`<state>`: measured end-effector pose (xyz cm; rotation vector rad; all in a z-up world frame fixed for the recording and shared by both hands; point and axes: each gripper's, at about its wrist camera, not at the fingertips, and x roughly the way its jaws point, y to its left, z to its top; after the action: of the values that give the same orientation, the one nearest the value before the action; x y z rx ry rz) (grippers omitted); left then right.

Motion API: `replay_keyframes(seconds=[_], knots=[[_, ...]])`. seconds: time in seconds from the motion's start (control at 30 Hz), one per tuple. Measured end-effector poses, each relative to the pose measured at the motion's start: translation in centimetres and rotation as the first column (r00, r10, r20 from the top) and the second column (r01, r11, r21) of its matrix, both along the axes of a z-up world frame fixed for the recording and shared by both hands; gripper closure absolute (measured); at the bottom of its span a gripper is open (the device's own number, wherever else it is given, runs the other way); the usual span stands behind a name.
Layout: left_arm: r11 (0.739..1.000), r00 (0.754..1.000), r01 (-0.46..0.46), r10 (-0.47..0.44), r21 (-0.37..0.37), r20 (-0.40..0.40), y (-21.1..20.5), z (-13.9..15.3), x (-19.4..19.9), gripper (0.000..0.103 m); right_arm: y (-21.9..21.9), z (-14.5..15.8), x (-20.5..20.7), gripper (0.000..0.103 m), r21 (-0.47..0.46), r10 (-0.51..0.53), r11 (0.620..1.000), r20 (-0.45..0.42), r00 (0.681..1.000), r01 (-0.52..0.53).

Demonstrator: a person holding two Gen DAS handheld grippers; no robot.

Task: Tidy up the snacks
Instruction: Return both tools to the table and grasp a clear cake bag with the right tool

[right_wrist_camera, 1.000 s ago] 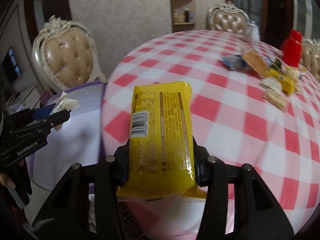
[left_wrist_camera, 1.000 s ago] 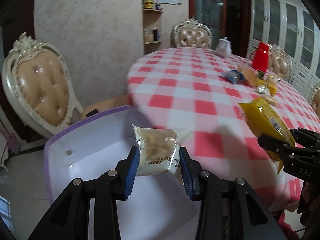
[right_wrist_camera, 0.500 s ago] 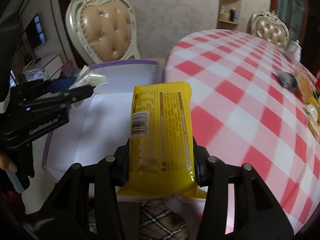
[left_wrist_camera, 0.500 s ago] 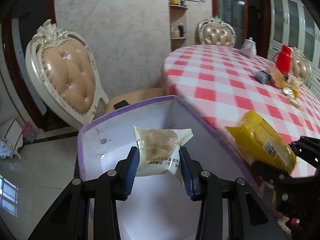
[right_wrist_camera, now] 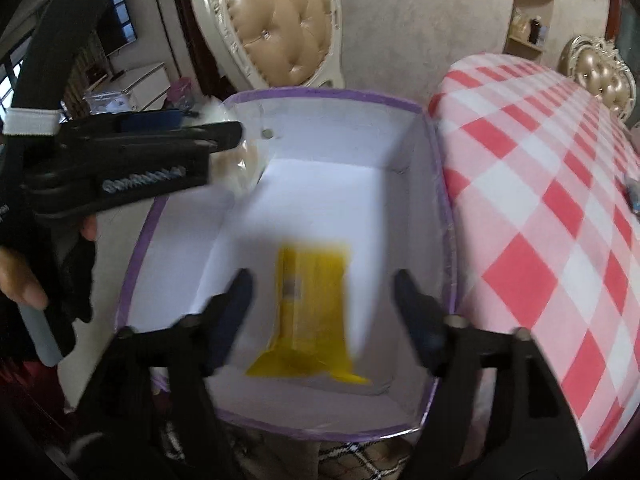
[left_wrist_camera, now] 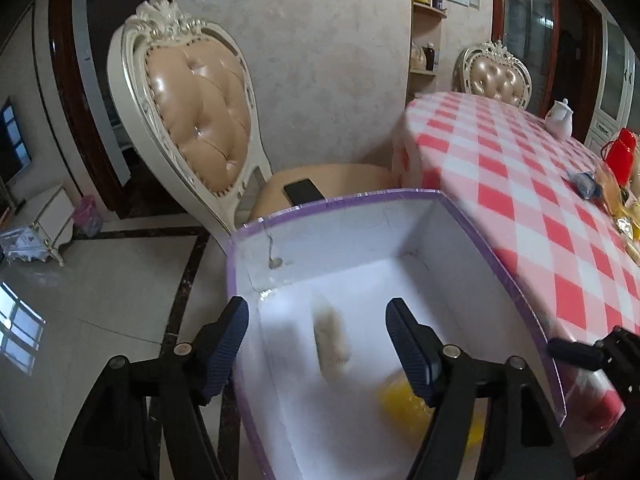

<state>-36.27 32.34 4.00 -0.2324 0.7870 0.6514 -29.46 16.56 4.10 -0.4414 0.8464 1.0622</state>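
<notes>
Beside a round table (left_wrist_camera: 520,184) under a red-and-white check cloth, set on something hidden below: a white box with a purple rim (right_wrist_camera: 328,94), open-topped and pulled close to the table's edge, apparently so snacks can be carried across in one short swing. Behind the box, a cream tufted chair (left_wrist_camera: 192,120) with a dark phone (left_wrist_camera: 304,191) on its seat. Further along the table, still waiting to be sorted: a cluster of wrapped snacks (left_wrist_camera: 616,200), near a red jug (left_wrist_camera: 619,154) and a white teapot (left_wrist_camera: 561,118).

Inside the box, blurred mid-drop toward the near end: yellow snack packet (right_wrist_camera: 310,312), directly below the right gripper (right_wrist_camera: 324,312), jaws just opened wide with nothing touching the pads. Also blurred in the left wrist view, seemingly falling toward the white floor of the box: pale wrapped cake (left_wrist_camera: 330,344), in line with the left gripper (left_wrist_camera: 318,340), jaws likewise just opened and standing clear of it on both sides. In the right wrist view, a glimpse of that same clear wrapper right at the left gripper's tips, over the box's left wall; contact there too blurred to settle.

Both grippers angled downward over the box, evidently to let the packets drop straight in rather than slide off the rim.
</notes>
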Motion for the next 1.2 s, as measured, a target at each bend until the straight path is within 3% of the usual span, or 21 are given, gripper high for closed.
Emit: replay_keyframes(seconds=[0.3, 0.53, 0.63, 0.73, 0.83, 0.9, 0.97, 1.13, 1.2], knots=[[0.995, 0.995, 0.097, -0.098, 0.037, 0.019, -4.1, 1.0, 2.1, 0.025, -5.4, 1.4, 3.5, 0.022, 0.065, -0.168, 0.984, 0.001, 0.986, 0.167], [0.969, 0.965, 0.246, -0.244, -0.014, 0.101, -9.8, 3.7, 6.5, 0.019, -13.4, 2.4, 8.0, 0.021, 0.114, -0.348, 0.931, -0.001, 0.937, 0.346], [0.939, 0.935, 0.334, -0.319, -0.078, 0.152, -13.2, 4.8, 9.7, 0.019, -18.3, 2.7, 10.7, 0.02, 0.123, -0.454, 0.885, 0.02, 0.891, 0.448], [0.893, 0.892, 0.433, -0.404, -0.128, 0.202, -17.6, 5.0, 14.0, 0.018, -24.1, 2.6, 14.4, 0.02, 0.12, -0.575, 0.814, 0.037, 0.817, 0.568], [0.849, 0.857, 0.507, -0.477, -0.151, 0.197, -22.0, 4.0, 18.9, 0.018, -29.1, 2.0, 18.2, 0.02, 0.122, -0.646, 0.761, 0.041, 0.762, 0.638], [0.82, 0.839, 0.541, -0.512, -0.188, 0.184, -24.5, 2.9, 22.1, 0.018, -31.6, 1.6, 20.2, 0.02, 0.117, -0.664, 0.744, 0.013, 0.748, 0.658], [0.807, 0.833, 0.553, -0.526, -0.208, 0.173, -26.1, 1.8, 25.2, 0.018, -33.6, 0.8, 22.7, 0.02, 0.107, -0.653, 0.752, -0.015, 0.758, 0.65], [0.84, 0.859, 0.512, -0.497, -0.183, 0.12, -27.9, -0.5, 30.6, 0.018, -33.5, -0.7, 28.2, 0.02, 0.022, -0.547, 0.837, 0.053, 0.835, 0.547], [0.84, 0.869, 0.495, -0.483, -0.223, 0.108, -27.7, -1.6, 31.1, 0.018, -33.2, -1.6, 30.0, 0.02, 0.002, -0.507, 0.862, 0.051, 0.861, 0.507]])
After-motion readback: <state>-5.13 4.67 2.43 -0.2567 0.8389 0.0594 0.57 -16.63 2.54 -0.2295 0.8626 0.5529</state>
